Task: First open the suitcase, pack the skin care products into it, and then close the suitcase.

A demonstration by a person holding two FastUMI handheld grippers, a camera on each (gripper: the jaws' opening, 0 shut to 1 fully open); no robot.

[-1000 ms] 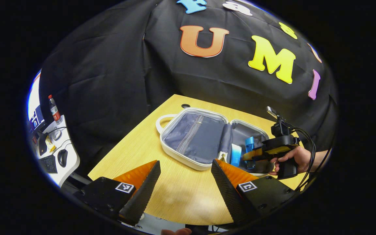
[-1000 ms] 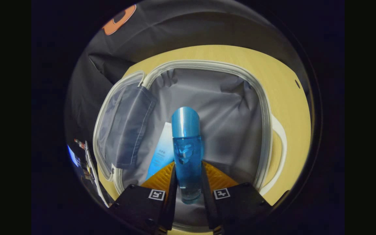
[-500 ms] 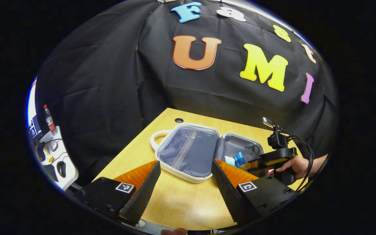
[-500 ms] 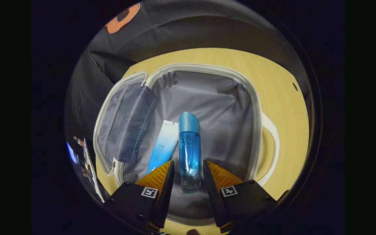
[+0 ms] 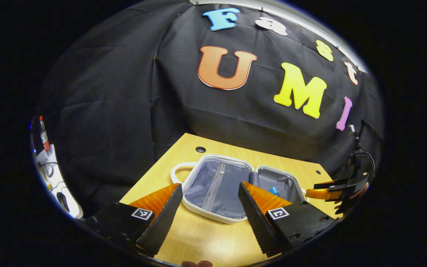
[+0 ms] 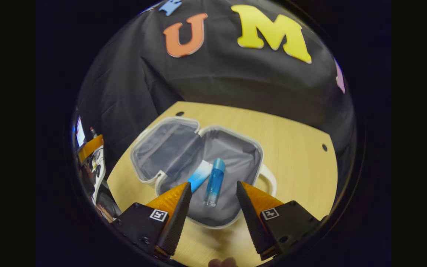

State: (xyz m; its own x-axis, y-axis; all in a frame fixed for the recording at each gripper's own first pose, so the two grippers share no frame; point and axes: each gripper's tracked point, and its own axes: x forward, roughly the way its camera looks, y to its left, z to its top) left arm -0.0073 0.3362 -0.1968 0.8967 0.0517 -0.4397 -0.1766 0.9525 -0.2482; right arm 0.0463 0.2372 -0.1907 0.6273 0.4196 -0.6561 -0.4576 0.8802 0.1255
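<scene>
Released, the blue bottle [image 6: 214,181] lies in the suitcase [image 6: 258,155]; right tool [image 6: 211,198] has withdrawn, spread. Closing is next.

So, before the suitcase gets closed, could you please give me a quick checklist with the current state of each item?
1. Suitcase lying fully open on the table: ok.
2. Blue bottle resting inside the right half: ok.
3. Tube lying beside it, inside: ok.
4. Right gripper empty, jaws apart: ok.
5. Left gripper empty, jaws apart, facing the zipped half: ok.
6. Nothing overhanging the rim: cannot tell; the grippers hide the near edge.
</scene>
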